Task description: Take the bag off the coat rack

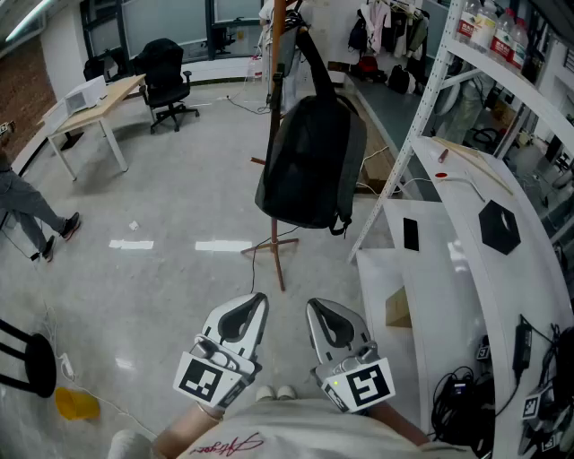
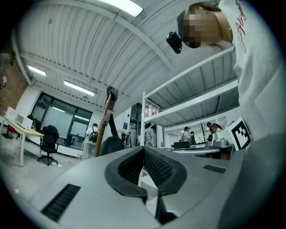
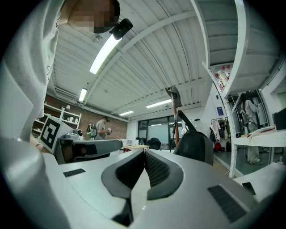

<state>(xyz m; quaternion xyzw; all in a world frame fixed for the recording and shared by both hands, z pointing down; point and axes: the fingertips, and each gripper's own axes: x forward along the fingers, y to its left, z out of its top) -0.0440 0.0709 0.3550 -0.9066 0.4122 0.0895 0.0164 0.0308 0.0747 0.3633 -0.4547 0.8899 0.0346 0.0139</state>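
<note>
Glossy grey concrete floor (image 1: pixel 179 179), white tape marks (image 1: pixel 131 244). Light wooden desk with white legs (image 1: pixel 94 108) far left, black swivel office chair (image 1: pixel 167 76) beside it. Dark-framed windows (image 1: pixel 161 20) behind. Red brick wall (image 1: pixel 20 85) left. White metal shelving (image 1: pixel 429 85) right. Fluorescent strip light (image 3: pixel 105 53) lit on ribbed white ceiling (image 3: pixel 147 67).

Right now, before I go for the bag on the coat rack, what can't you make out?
Head view: the coat rack runs off the top edge, so what holds the bag strap is unseen.
Both gripper views: the rack's top is too small to show a hook.
Both gripper views: the rack's foot is hidden behind the jaws.
</note>
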